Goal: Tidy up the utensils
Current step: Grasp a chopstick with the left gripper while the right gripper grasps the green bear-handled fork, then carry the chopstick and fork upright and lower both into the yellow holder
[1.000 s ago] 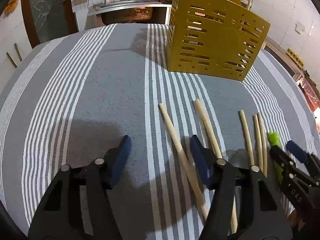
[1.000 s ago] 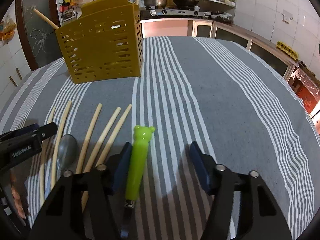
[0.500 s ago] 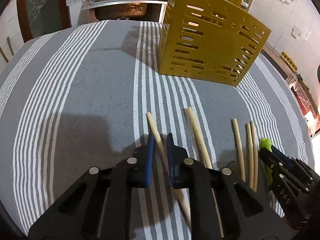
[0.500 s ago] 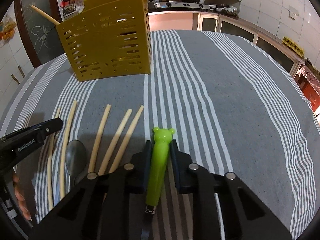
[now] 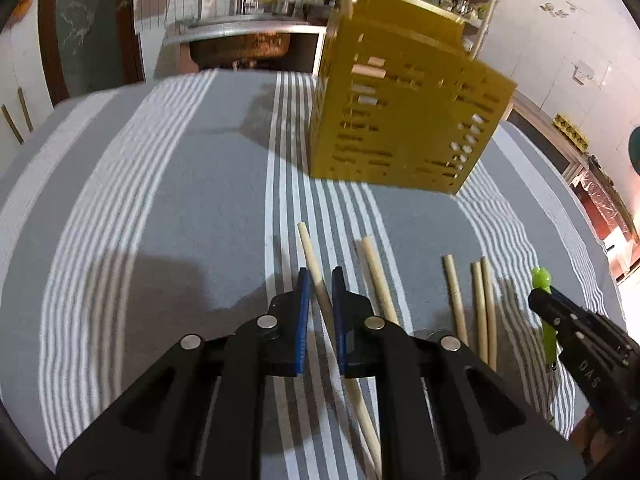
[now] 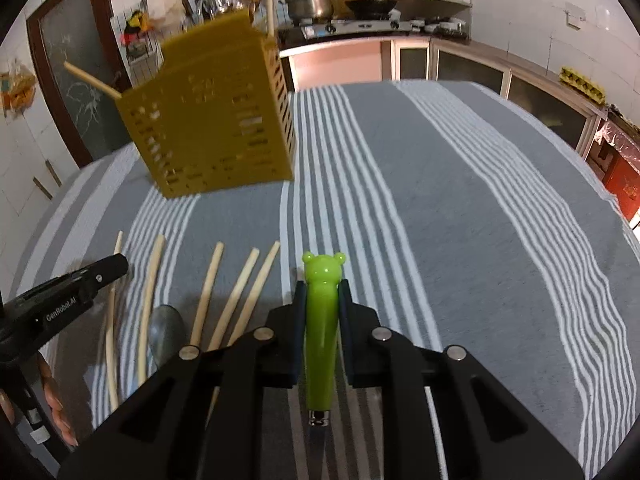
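The left tool [image 5: 319, 280] is almost shut, and its blue pads [image 5: 304, 304] pinch a long wooden stick [image 5: 314, 260] that runs up between them; the stick's far end pokes out past the tips, and its near end runs back under the tool. The right tool [image 6: 322, 292] is closing, and its pads press both sides of a green handle [image 6: 322, 320] with a little bear head on top; the bear head sticks out past the tips, and a bit of shiny metal shows at the near end of the handle.

Between the two tools, more sticks [image 6: 208, 292] lie side by side on the striped cloth [image 6: 460, 220] that covers the tabletop; they are near each other and point away from the tools; a metal spoon [image 6: 166, 330] lies among them, with its bowl close to the right tool. In the left view the right tool shows at the far right edge, and fingers [image 6: 54, 404] of a hand show at the left edge of the right view.

Farther off stands a yellow basket [image 5: 404, 120] full of slots; it is well apart from both tools; sticks already stand inside it, and one leans out at its side. Behind the tabletop is a kitchen with pots and shelves.
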Motion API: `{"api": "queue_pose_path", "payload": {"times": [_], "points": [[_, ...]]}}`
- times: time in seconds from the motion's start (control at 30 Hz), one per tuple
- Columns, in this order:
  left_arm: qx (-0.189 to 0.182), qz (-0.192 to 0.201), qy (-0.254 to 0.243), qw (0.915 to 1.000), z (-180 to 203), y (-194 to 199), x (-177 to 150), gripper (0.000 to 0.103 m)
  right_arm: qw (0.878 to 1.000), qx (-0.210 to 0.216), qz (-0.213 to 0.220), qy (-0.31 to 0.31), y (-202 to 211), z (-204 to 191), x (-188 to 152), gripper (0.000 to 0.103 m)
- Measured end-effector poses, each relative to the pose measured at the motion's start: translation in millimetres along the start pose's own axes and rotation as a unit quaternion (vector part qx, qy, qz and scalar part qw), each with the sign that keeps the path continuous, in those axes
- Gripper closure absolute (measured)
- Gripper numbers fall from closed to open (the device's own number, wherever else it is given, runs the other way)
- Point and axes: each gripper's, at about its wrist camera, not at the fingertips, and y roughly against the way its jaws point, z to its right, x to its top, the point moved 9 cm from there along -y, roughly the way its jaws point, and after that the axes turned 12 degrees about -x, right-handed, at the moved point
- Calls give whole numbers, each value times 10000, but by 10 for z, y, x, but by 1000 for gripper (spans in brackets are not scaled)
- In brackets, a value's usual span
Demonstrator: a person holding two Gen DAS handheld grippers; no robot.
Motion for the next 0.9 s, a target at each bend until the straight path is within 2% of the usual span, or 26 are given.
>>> {"api": "queue_pose_path", "payload": {"times": [0.33, 0.67, 0.9], "points": [[42, 777, -354, 9963, 188, 497, 204, 95, 9979, 209, 580, -203, 340, 113, 182, 87], [163, 1669, -769, 9828, 351, 1087, 381, 96, 9904, 256, 1333, -267, 794, 183, 387, 87], [256, 1990, -856, 9759, 334, 1363, 453, 98, 9856, 266, 1657, -213, 1027, 177, 445, 87]]}}
